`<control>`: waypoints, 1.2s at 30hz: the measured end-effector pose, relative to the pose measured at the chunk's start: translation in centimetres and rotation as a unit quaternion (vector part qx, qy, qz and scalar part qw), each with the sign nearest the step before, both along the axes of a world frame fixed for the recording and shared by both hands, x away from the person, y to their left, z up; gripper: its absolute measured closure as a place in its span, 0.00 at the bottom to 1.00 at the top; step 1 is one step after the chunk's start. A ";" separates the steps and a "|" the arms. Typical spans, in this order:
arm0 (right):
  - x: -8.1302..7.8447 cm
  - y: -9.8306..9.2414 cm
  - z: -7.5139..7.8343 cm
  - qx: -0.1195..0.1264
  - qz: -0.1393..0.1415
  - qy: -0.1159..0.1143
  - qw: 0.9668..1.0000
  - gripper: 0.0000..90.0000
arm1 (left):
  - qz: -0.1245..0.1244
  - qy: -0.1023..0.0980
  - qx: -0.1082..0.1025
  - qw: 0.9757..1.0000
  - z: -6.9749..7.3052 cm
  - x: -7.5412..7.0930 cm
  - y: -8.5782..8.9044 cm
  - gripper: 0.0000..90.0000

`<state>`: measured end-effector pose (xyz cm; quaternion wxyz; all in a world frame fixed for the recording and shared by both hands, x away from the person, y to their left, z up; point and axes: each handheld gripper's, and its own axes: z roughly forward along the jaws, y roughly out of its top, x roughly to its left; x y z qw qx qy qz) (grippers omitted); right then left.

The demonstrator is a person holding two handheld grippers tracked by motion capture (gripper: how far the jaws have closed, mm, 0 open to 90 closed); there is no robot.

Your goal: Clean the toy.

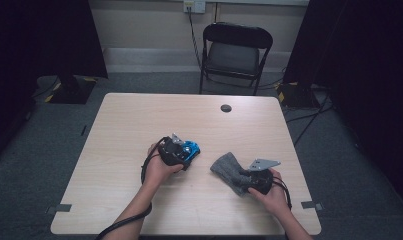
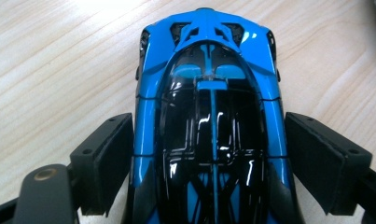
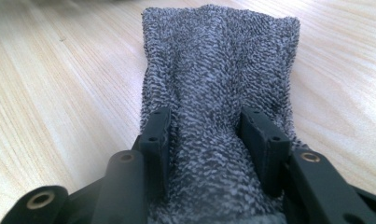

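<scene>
A shiny blue and black toy car (image 2: 209,70) stands on the light wooden table (image 1: 139,115), a little left of the middle (image 1: 193,147). My left gripper (image 2: 209,140) straddles its rear half. Both pads (image 2: 113,158) stand just off the car's sides, so the jaws are open around it. To the right lies a grey knitted cloth (image 1: 225,167). My right gripper (image 1: 243,178) holds its near end. In the right gripper view the cloth (image 3: 223,56) bunches up between the pads (image 3: 262,140), which press into it, so that gripper (image 3: 206,126) is shut on the cloth.
A round cable hole (image 1: 226,108) sits near the table's far edge. A black folding chair (image 1: 234,50) stands beyond the table. Dark curtains hang at both sides, and cables run over the floor at the right.
</scene>
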<state>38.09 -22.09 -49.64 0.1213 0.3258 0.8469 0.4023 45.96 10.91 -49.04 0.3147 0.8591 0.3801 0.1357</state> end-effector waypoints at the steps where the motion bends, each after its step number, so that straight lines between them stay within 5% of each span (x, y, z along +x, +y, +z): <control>1: 0.0 0.0 0.0 0.000 0.000 0.000 1.000 0.62 | 0.000 0.000 0.000 1.000 0.0 0.0 0.0 0.23; 17: 0.0 0.0 0.0 0.002 0.000 0.002 1.000 0.62 | 0.014 0.012 -0.007 1.000 0.4 -0.2 0.0 0.29; 19: 0.0 0.0 0.0 0.002 -0.001 0.002 1.000 0.62 | 0.008 0.004 0.006 1.000 0.7 -0.2 0.0 0.29; 24: 0.0 0.0 0.0 0.001 -0.004 0.002 1.000 0.63 | 0.002 -0.001 0.000 1.000 1.1 -0.3 -0.1 0.29; 27: 0.0 0.1 0.1 -0.001 -0.014 0.003 1.000 0.68 | -0.001 -0.004 -0.017 1.000 1.3 -0.4 -0.1 0.29; 36: 0.1 0.4 0.3 -0.010 -0.032 0.008 0.999 0.78 | -0.013 -0.003 -0.008 1.000 2.2 -0.8 -0.1 0.31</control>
